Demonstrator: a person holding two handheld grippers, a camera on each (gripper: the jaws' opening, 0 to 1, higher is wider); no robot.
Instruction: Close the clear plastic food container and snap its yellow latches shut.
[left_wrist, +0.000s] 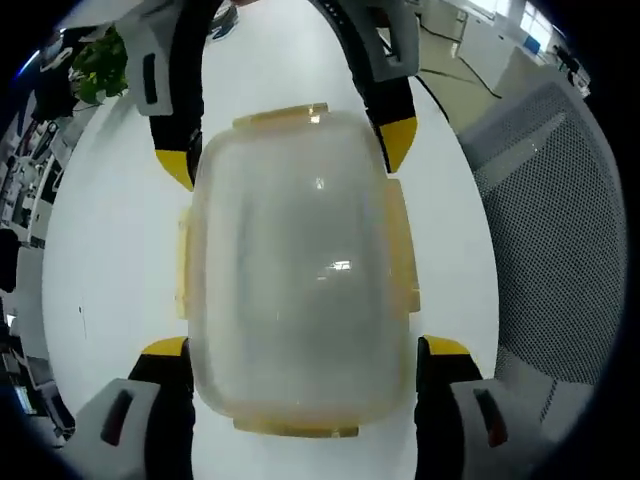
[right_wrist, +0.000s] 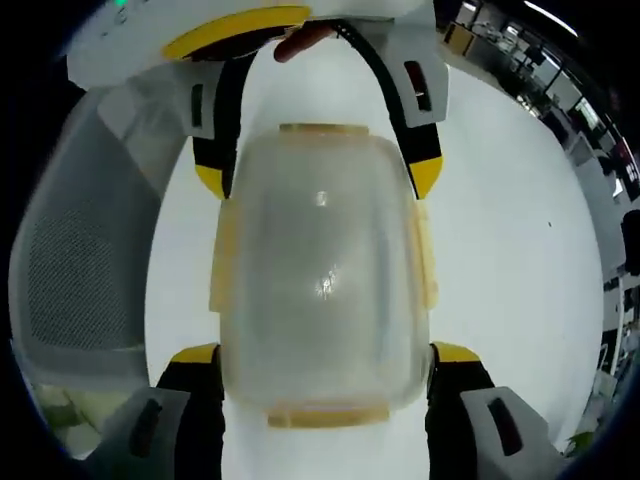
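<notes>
In the left gripper view, a clear plastic container (left_wrist: 300, 270) is seen in the middle of the frame, resting on a white table (left_wrist: 110, 250). Its lid is seated on top, and yellow latches are visible along all four sides (the one on the right edge (left_wrist: 403, 250) is the plainest). The left gripper (left_wrist: 305, 350) rises from the bottom of the frame, its jaws spread wide, one yellow-tipped finger at each lower corner of the container; whether the tips press the walls cannot be told. At the top of the frame the right gripper (left_wrist: 290, 150) is seen reaching in from the far side, its two black-and-yellow fingers set at the container's upper corners. A grey mesh chair (left_wrist: 545, 230) fills the right side of the frame, and a green plant (left_wrist: 100, 65) shows at the upper left.

In the right gripper view, the same container (right_wrist: 322, 270) is centred, with a latch at the top edge (right_wrist: 322, 130) and another at the bottom edge (right_wrist: 328, 412). The right gripper (right_wrist: 325, 352) comes up from the bottom, jaws held wide to either side of the container's lower corners. The left gripper (right_wrist: 315, 175) is seen at the top, its fingers at the upper corners. The chair (right_wrist: 75, 260) lies at the left of the frame (the table (right_wrist: 520, 260) stretching away to the right).
</notes>
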